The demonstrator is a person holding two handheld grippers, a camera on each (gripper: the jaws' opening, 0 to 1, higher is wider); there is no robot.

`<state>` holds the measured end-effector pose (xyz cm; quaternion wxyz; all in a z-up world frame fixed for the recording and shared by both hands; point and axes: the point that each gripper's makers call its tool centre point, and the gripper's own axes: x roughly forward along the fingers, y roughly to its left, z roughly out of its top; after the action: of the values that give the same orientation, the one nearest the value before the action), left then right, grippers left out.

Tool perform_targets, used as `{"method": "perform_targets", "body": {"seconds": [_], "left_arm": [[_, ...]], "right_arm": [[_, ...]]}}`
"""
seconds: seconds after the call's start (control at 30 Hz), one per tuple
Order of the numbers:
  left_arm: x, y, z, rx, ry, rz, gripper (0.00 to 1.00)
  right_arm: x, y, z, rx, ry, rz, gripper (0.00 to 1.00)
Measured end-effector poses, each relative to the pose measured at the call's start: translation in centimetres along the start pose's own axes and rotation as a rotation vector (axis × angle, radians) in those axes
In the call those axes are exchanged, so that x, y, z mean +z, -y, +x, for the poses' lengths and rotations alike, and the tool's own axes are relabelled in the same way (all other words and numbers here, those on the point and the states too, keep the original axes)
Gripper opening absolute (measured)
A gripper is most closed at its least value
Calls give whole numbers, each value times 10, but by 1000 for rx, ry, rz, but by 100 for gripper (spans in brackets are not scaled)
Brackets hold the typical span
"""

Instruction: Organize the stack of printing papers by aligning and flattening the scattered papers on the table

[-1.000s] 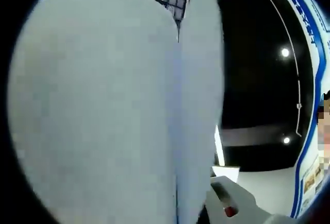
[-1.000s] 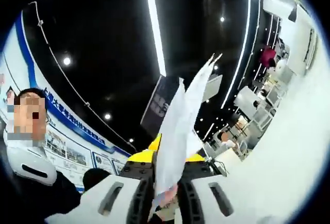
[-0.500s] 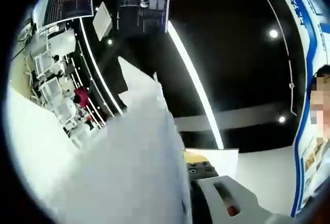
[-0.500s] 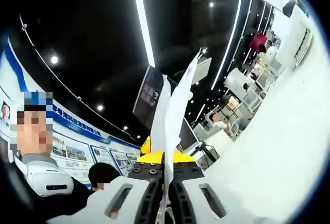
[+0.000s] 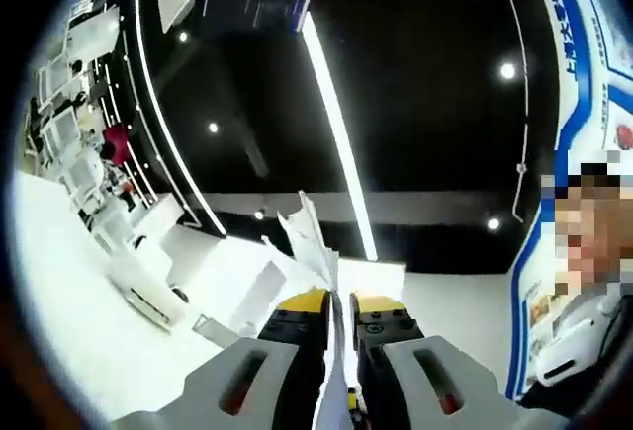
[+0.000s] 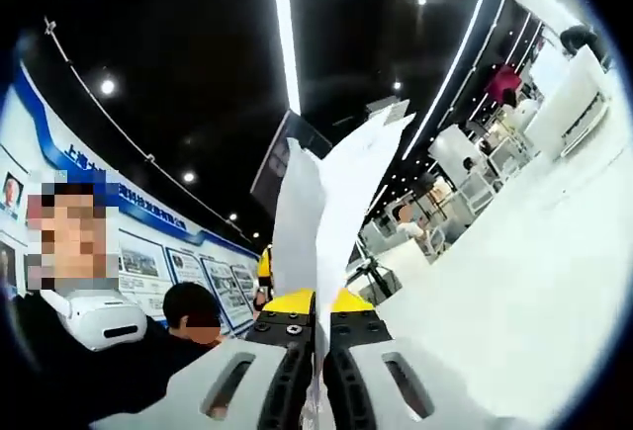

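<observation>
Papers (image 5: 315,247) stand edge-on in the left gripper view, pinched by the left gripper (image 5: 340,323); the blue wall banner's (image 5: 584,64) writing is unreadable. In the right gripper view, the right gripper (image 6: 316,336) clamps papers (image 6: 331,203) upright; wall posters (image 6: 183,267) are illegible.

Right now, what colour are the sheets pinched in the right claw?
White, plain as far as I can tell. The printing papers show best in the right gripper view, clamped in the right claw.
</observation>
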<state>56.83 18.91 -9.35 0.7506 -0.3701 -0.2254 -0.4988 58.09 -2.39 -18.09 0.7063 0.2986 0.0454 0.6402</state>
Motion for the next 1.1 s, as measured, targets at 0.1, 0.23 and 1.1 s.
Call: {"method": "perform_targets", "body": {"seconds": [0.1, 0.23, 1.1], "left_arm": [[-10, 0, 0, -14, -79, 55, 12], [-18, -8, -3, -17, -138, 99, 10], [-85, -33, -41, -151, -358, 267, 8]], "right_arm": [[1, 1, -3, -26, -17, -61, 0], [1, -1, -5, -19, -18, -96, 0], [13, 38, -47, -42, 15, -370, 0]]}}
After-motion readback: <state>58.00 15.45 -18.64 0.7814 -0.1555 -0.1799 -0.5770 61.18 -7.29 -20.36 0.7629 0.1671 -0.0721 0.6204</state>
